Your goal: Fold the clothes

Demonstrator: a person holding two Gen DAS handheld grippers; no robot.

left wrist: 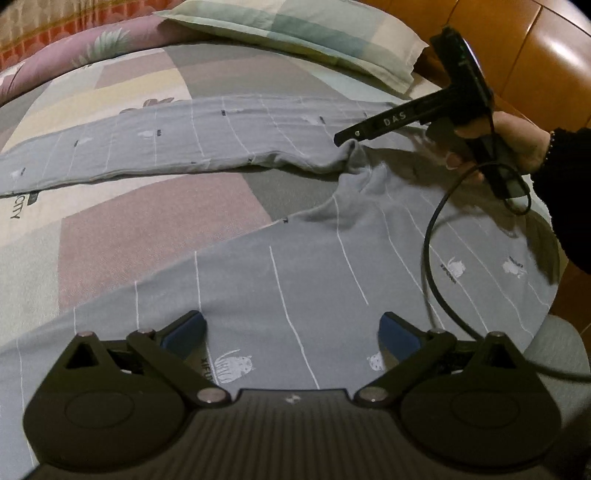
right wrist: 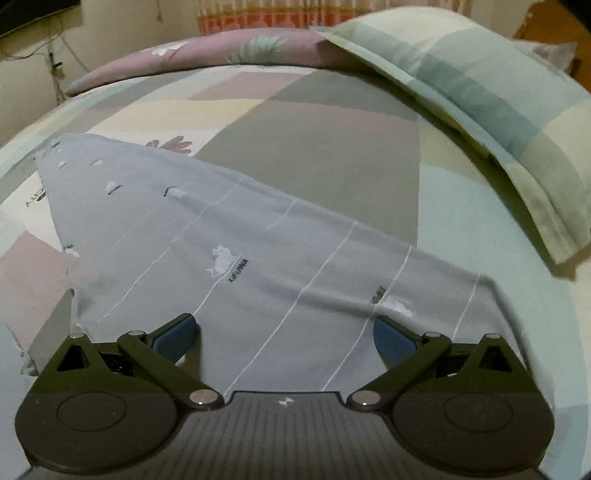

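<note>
Trousers (left wrist: 314,266): soft matt grey cloth. Bed sheet (left wrist: 147,229): matt patchwork cotton. Headboard (left wrist: 535,48): glossy varnished wood. Left hand-held gripper (left wrist: 293,334): matt black plastic, blue textured pads.

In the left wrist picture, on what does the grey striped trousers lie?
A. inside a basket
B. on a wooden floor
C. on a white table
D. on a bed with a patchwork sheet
D: the grey trousers lie spread on the patchwork bed sheet, near a pillow.
</note>
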